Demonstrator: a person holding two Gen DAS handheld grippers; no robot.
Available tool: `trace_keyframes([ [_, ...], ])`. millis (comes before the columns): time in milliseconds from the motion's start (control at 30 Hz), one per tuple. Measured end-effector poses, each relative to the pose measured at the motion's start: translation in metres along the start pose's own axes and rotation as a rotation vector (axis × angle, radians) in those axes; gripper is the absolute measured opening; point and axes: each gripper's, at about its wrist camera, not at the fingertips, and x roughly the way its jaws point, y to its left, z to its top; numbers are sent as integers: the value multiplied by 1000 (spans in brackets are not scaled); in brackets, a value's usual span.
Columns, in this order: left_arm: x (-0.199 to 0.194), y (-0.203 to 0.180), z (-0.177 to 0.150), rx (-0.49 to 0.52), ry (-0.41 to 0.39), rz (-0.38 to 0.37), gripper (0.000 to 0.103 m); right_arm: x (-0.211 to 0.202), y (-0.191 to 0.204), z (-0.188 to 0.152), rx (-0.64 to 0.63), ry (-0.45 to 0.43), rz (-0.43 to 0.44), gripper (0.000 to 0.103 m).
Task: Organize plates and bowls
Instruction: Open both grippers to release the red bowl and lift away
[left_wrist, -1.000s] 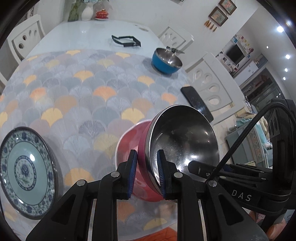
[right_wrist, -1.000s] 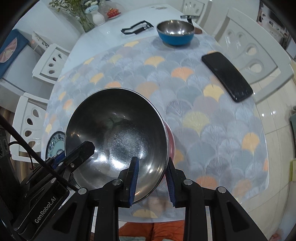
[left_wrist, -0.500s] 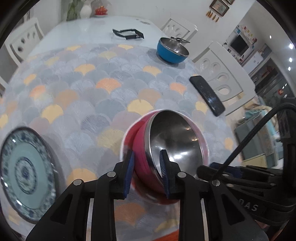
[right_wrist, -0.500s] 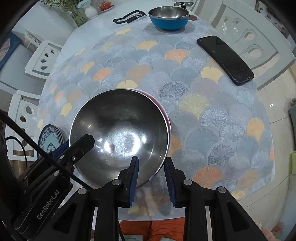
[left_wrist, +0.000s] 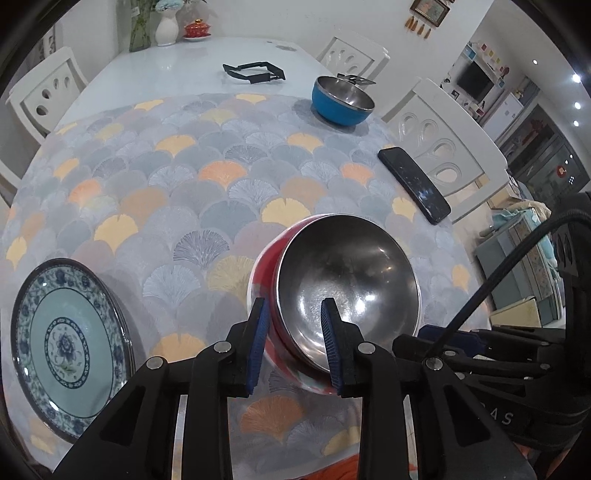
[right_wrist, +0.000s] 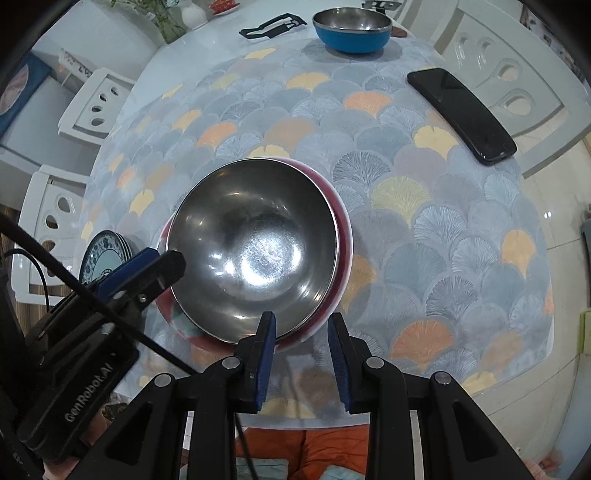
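Red steel-lined bowl (right_wrist: 255, 254) on cloth; your L gripper (left_wrist: 293, 343) straddles near rim, R gripper (right_wrist: 301, 354) just short, both apart.

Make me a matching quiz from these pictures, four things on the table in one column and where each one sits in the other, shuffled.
Things:
1. red bowl
2. blue bowl
3. phone
4. patterned plate

Places:
A. far end of the tablecloth
B. right edge, beside a chair
C. near left edge
D. between both grippers' jaws

Pairs: 1-D, 2-A, 3-B, 4-C

Probably home dining room: table (left_wrist: 258, 48), chairs (left_wrist: 436, 133).
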Motion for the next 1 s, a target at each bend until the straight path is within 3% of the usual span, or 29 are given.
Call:
trace_keyframes([
  [133, -9, 1, 5, 9, -23, 10, 26, -4, -5, 3, 20, 0, 23, 28],
  [333, -23, 9, 30, -41, -53, -76, 26, -16, -9, 16, 13, 4, 45, 28],
  [467, -28, 12, 53, -52, -80, -87, 26, -23, -15, 30, 46, 14, 94, 28],
  [800, -23, 10, 133, -16, -126, -90, 26, -53, -38, 101, 98, -67, 111, 31],
  [1000, 0, -1, 190, 42, -122, -91, 31, -60, -53, 153, 120, -102, 105, 34],
])
